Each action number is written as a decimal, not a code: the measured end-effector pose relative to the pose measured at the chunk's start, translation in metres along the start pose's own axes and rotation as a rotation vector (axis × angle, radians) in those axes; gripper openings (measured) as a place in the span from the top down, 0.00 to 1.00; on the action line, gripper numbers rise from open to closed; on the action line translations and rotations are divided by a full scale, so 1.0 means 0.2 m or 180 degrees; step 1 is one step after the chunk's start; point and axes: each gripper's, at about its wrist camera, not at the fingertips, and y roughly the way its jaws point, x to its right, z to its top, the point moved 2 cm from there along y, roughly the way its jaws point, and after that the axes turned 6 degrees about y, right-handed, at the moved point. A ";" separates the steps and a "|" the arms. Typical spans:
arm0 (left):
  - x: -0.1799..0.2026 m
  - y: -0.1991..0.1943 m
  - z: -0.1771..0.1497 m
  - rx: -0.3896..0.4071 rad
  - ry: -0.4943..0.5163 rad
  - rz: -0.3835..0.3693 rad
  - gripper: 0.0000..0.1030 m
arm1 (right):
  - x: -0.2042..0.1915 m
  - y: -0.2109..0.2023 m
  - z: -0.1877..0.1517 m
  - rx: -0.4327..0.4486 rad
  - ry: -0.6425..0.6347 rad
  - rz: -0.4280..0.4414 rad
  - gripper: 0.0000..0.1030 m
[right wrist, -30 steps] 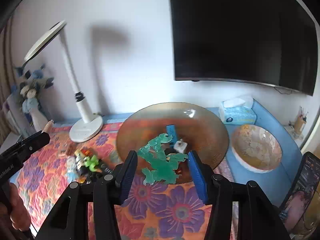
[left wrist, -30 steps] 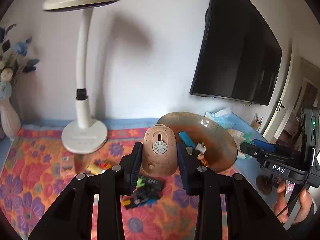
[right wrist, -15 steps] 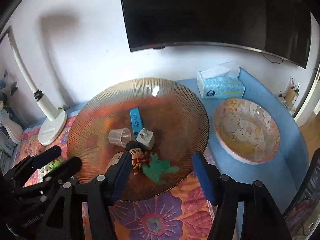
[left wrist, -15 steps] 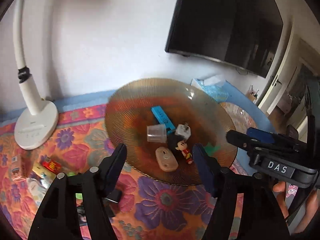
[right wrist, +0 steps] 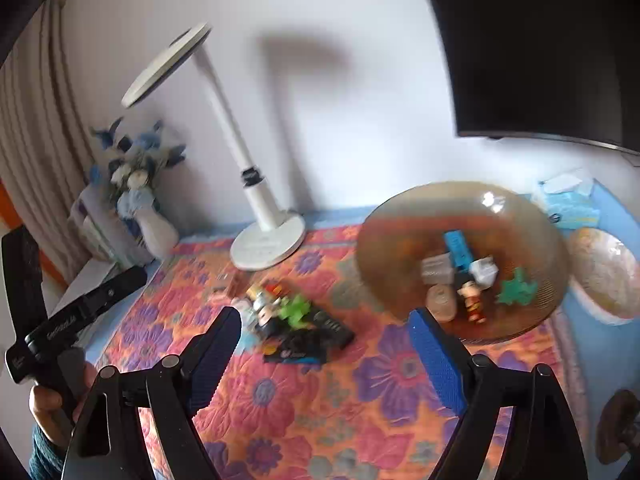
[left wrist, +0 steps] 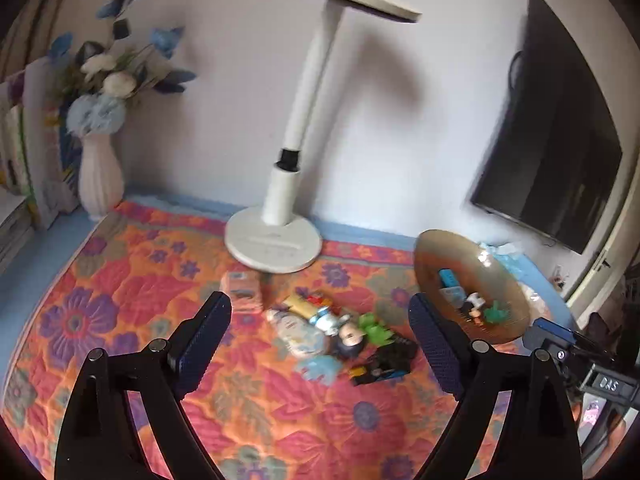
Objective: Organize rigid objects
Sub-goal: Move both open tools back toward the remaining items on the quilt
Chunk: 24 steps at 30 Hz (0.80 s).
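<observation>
A brown glass plate (right wrist: pixel 396 220) holds a blue stick (right wrist: pixel 458 248), a clear cup, a white plug (right wrist: pixel 484 271), a tan oval piece (right wrist: pixel 442 302), a small figure (right wrist: pixel 472 303) and a green flat toy (right wrist: pixel 516 288). The plate also shows in the left wrist view (left wrist: pixel 432 256). A pile of small toys (left wrist: pixel 340 332) lies on the flowered cloth, also seen in the right wrist view (right wrist: pixel 288 312). My left gripper (left wrist: pixel 320 344) is open and empty above the pile. My right gripper (right wrist: pixel 324 356) is open and empty, between pile and plate.
A white desk lamp (left wrist: pixel 276 240) stands behind the pile. A white vase with flowers (left wrist: pixel 98 176) is at the far left. A patterned bowl (right wrist: pixel 604 272) and a tissue box (right wrist: pixel 568 204) sit right of the plate. A dark screen (left wrist: pixel 560 128) hangs on the wall.
Both grippers opened and dropped their pieces in the plate, the tan oval piece from the left, the green toy from the right. Both have since swung left toward the toy pile.
</observation>
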 end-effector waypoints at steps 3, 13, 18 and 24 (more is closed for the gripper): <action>-0.13 0.09 -0.17 -0.0224 0.0122 0.0378 0.13 | -0.10 0.22 -0.18 -0.0243 -0.0189 0.0064 0.18; -0.31 0.21 -0.39 -0.0547 0.0017 0.0403 0.13 | -0.13 0.54 -0.45 -0.0633 -0.0587 -0.0191 0.18; -0.28 0.22 -0.40 -0.0592 0.0079 0.0417 0.13 | -0.10 0.54 -0.45 -0.0689 -0.0525 -0.0186 0.18; -0.27 0.22 -0.40 -0.0674 0.0149 0.0568 0.13 | -0.06 0.54 -0.42 -0.0652 -0.0349 -0.0212 0.18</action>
